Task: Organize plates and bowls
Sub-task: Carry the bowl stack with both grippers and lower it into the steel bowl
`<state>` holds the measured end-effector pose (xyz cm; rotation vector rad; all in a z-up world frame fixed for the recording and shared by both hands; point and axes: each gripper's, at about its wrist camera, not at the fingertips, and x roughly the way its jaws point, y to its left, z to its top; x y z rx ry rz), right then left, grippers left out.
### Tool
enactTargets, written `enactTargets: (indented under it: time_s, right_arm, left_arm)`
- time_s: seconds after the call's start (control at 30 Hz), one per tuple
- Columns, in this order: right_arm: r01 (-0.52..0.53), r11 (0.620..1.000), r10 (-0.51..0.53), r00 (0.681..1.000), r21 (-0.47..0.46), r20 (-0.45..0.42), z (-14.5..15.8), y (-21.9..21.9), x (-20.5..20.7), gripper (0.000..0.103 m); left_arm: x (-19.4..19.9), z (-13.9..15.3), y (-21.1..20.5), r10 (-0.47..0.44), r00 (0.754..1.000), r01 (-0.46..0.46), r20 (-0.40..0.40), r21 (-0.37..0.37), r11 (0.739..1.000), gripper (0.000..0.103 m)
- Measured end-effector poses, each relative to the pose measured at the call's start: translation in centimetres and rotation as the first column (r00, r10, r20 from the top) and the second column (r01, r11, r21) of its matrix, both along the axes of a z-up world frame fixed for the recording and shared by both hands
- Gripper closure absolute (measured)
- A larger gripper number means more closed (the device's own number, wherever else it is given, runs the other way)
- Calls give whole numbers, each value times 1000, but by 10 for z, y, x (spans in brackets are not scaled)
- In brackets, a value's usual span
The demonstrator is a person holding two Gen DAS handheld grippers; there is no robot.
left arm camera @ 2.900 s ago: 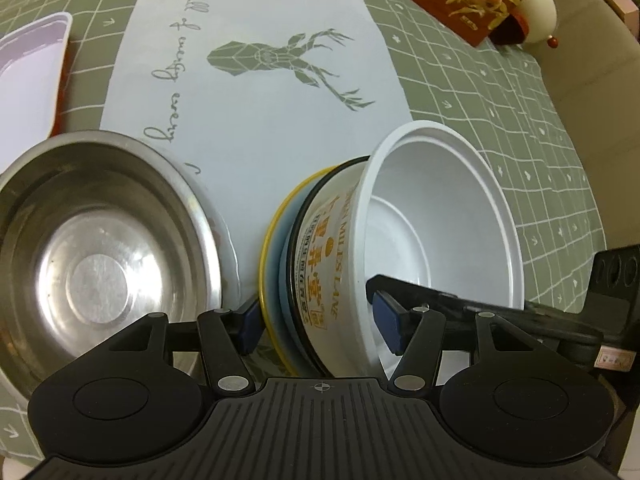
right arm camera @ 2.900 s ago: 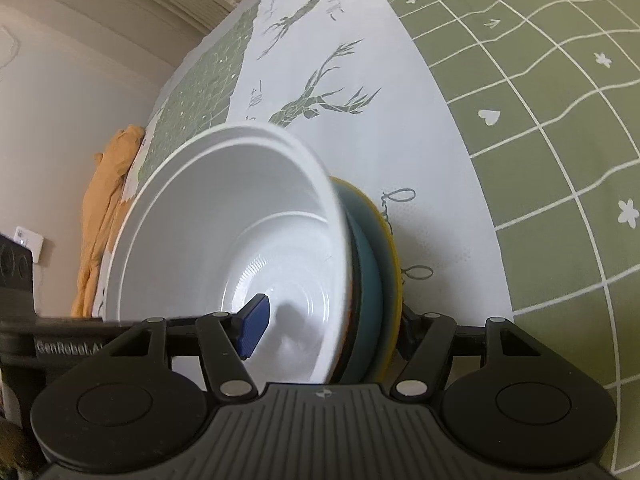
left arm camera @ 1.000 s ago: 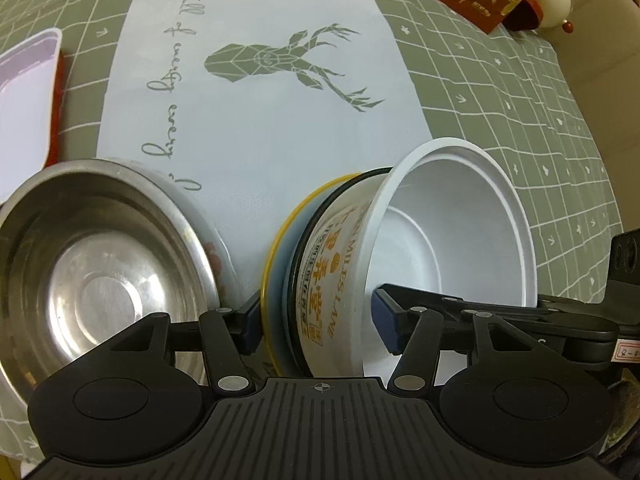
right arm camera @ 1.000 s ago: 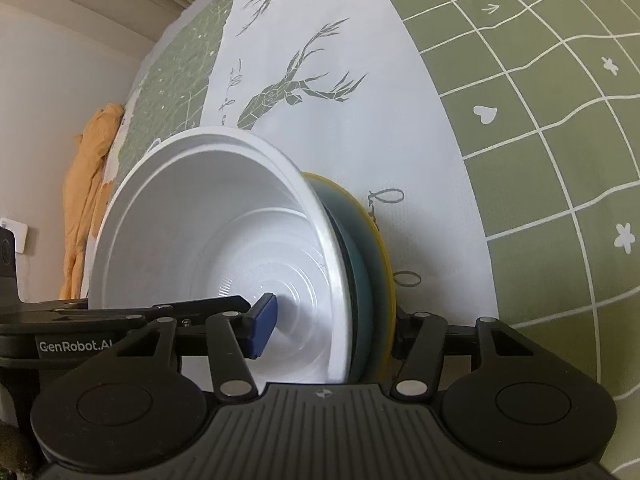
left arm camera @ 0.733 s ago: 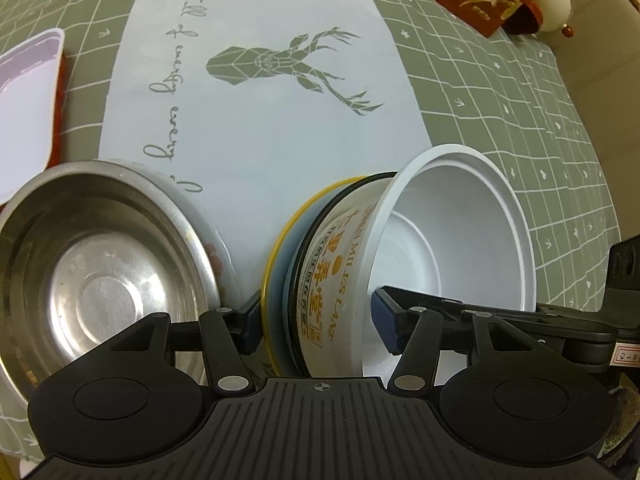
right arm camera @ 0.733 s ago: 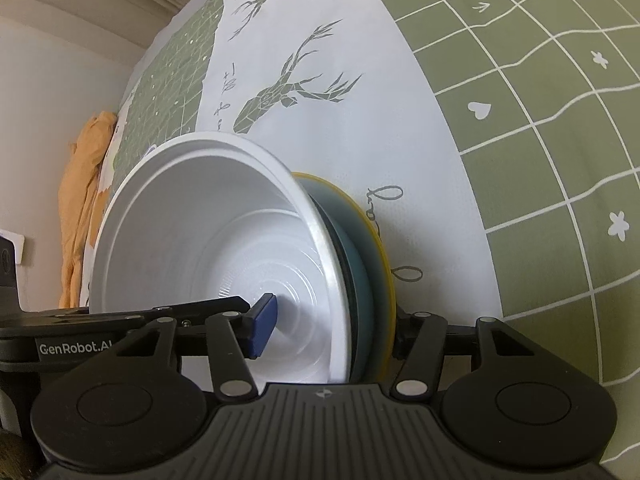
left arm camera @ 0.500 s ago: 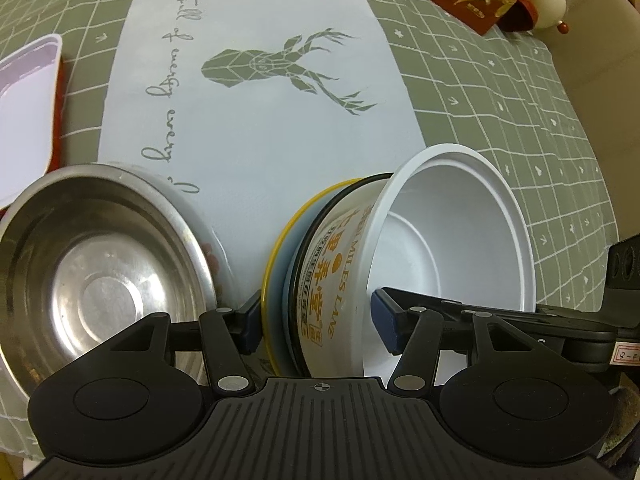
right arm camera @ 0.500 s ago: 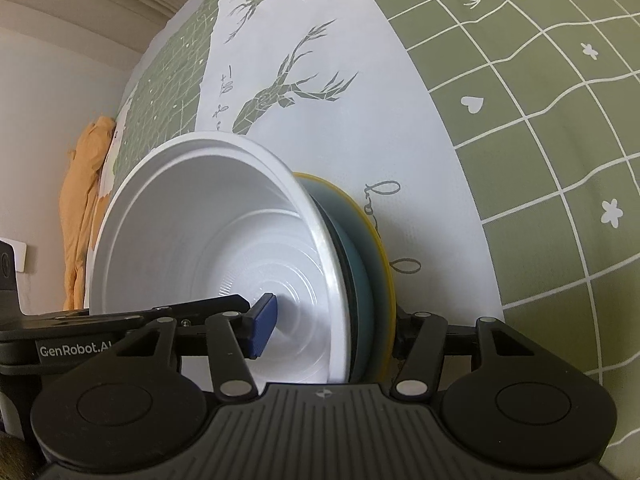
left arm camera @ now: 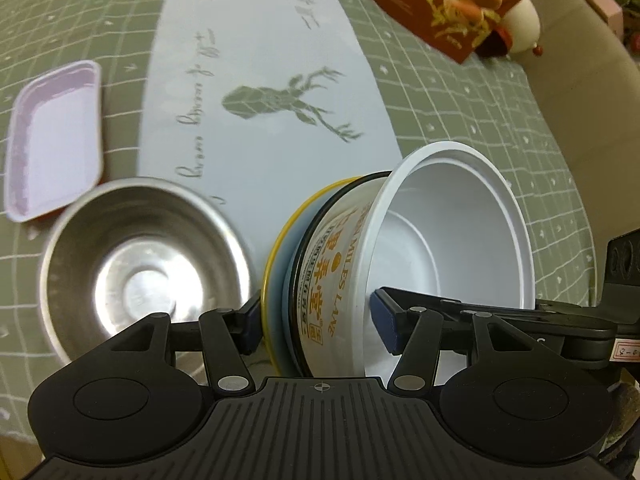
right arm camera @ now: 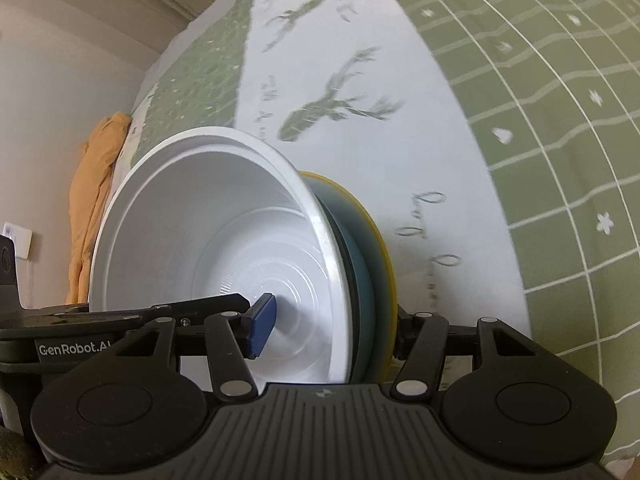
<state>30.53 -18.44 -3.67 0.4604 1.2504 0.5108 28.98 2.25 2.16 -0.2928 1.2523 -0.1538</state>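
A stack fills both views: a white plastic bowl [left arm camera: 452,232] with orange lettering sits in a black-rimmed bowl on a blue plate with a yellow rim [left arm camera: 276,248]. My left gripper [left arm camera: 318,314] is shut on this stack, one finger inside the white bowl and one behind the plate. My right gripper [right arm camera: 332,330] grips the same stack [right arm camera: 224,240] from the opposite side, likewise one finger inside the bowl. The stack is held tilted above the table. A steel bowl [left arm camera: 140,268] stands on the table to the left.
A pink rectangular tray [left arm camera: 52,140] lies at the far left on the green checked tablecloth [left arm camera: 480,92] with a white deer-print runner. A red printed box [left arm camera: 456,0] and a white round object stand at the back right. An orange cloth [right arm camera: 92,200] hangs beyond the table.
Both grippers have lifted the stack higher above the table. The steel bowl and the tray now look smaller and farther away. The grip on the stack is unchanged.
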Motion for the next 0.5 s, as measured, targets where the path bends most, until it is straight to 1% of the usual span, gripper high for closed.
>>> enactTargets:
  time_s: [0.13, 0.23, 0.33, 0.5]
  right_arm:
    - [-44, 999, 44, 999, -1, 28, 17, 25, -4, 45]
    - [-82, 997, 82, 996, -8, 42, 24, 51, -5, 45]
    - [-122, 992, 123, 992, -23, 42, 23, 81, -2, 45]
    - [-190, 981, 190, 982, -46, -10, 9, 132, 2, 45]
  left_arm:
    - [-13, 16, 27, 29, 999, -29, 40, 5, 1000, 44]
    - [-20, 19, 55, 70, 996, -70, 50, -6, 998, 44]
    - [-26, 13, 82, 108, 993, -107, 43, -17, 994, 44]
    - [-34, -10, 125, 164, 986, -164, 10, -42, 986, 44]
